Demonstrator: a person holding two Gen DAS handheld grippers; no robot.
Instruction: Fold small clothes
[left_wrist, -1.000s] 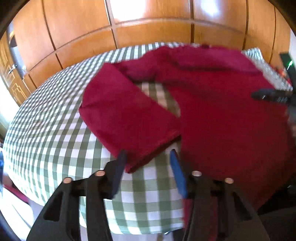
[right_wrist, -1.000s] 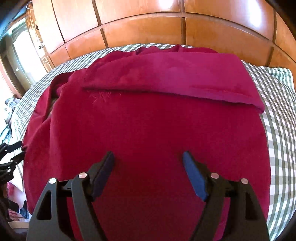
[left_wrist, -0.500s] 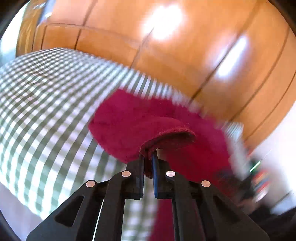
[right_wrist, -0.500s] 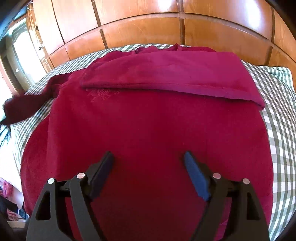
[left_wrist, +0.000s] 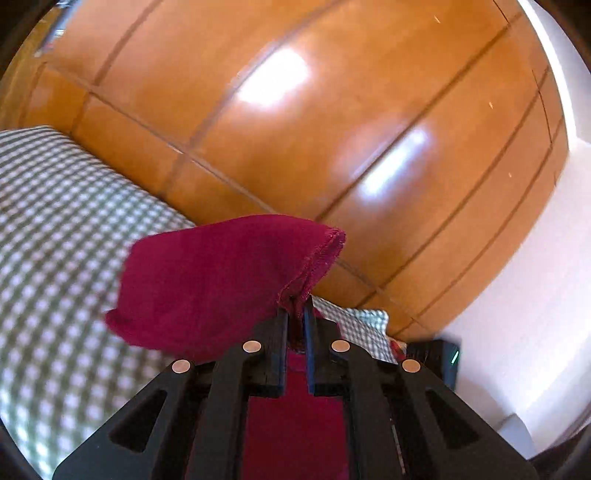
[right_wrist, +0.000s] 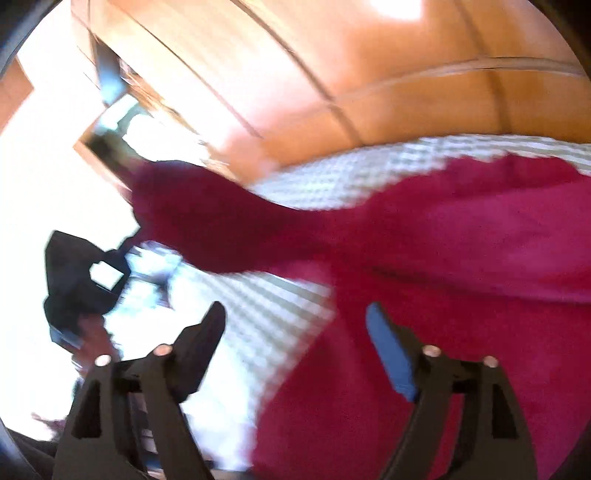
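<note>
While your left gripper (left_wrist: 295, 314) pinches the hemmed cuff of the sleeve (left_wrist: 221, 277), the cloth droops to either side of the closed jaws. That says soft knit, light, no stiffness of its own. The stitched hem at the cuff is the thickest part in view, so it is probably the surest place to take hold; anywhere further in, you would likely gather loose folds.

The red sweater (right_wrist: 461, 295) lies mostly spread on the checked tablecloth (right_wrist: 258, 314), body flat, with the lifted sleeve stretched off to the left in the right wrist view. That view is heavily blurred; fine detail is not readable.

Your right gripper (right_wrist: 295, 332) hangs jaws wide apart, holding nothing, above the edge where sweater body meets cloth.

Handling guess: the fabric looks fuzzy and should not slip from the pads, but it will drag the body along if pulled sideways. The wooden panelling (left_wrist: 332, 129) stands behind the table.
</note>
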